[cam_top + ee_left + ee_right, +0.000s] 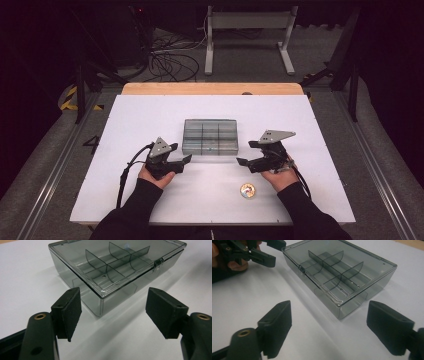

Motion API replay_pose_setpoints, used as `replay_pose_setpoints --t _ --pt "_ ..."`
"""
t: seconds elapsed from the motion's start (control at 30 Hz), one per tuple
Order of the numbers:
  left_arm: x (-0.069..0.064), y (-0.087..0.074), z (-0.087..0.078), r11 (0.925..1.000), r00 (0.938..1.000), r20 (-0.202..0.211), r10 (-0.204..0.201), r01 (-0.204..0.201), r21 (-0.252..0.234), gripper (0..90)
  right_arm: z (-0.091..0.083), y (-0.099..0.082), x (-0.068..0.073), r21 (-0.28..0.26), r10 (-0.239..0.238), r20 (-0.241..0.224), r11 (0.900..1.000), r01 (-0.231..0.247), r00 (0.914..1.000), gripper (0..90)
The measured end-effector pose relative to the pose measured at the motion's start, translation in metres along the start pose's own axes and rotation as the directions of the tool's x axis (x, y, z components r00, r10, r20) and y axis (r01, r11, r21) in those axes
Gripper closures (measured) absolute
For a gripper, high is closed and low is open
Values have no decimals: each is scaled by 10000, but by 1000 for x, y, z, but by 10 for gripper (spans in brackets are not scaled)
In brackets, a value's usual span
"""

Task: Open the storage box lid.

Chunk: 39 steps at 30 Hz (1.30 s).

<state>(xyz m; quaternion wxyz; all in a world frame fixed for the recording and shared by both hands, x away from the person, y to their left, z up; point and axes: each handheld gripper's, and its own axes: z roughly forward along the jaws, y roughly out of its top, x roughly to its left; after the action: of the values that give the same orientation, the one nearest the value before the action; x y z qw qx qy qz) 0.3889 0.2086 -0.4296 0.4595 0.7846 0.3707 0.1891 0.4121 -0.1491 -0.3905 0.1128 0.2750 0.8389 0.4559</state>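
- Smoky grey see-through compartment box [209, 136] [117, 272] [339, 275], rectangular, lying flat near the middle of the white table.
- Lid shut, small clasp on the long front side.
- Inside, curved dividers forming six compartments in two rows of three.
- Long side facing the person, corners square to the table edges.

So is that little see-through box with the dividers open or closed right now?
Closed. The clear box has its lid lying flat on the rim, with the small front latch down over the seam.
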Motion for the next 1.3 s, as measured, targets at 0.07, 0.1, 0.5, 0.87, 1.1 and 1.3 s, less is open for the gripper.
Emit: replay_pose_setpoints --t 0.07,0.1,0.5,0.87,1.1,1.3 --pt "0 0 1 10000 10000 -21 33 -33 74 305 3 2 -1 157 47 46 9999 -48 10000 281" --pt "0 0 2 10000 10000 13 2 -2 96 308 5 3 -1 208 50 69 9998 -51 10000 302" --pt "3 0 7 9983 9994 211 -270 259 517 345 27 6 -5 1183 242 537 9925 -305 9983 528" --pt "1 0 12 9969 9994 322 -146 121 775 360 32 6 -6 1125 280 602 9931 -347 9978 647" --pt "0 0 12 9960 9992 325 -234 205 867 359 34 6 -4 1196 -10 884 9928 -96 9961 687" --pt "-1 0 12 9954 9990 301 -315 286 910 358 34 6 -3 1228 -99 976 9924 -21 9952 690"
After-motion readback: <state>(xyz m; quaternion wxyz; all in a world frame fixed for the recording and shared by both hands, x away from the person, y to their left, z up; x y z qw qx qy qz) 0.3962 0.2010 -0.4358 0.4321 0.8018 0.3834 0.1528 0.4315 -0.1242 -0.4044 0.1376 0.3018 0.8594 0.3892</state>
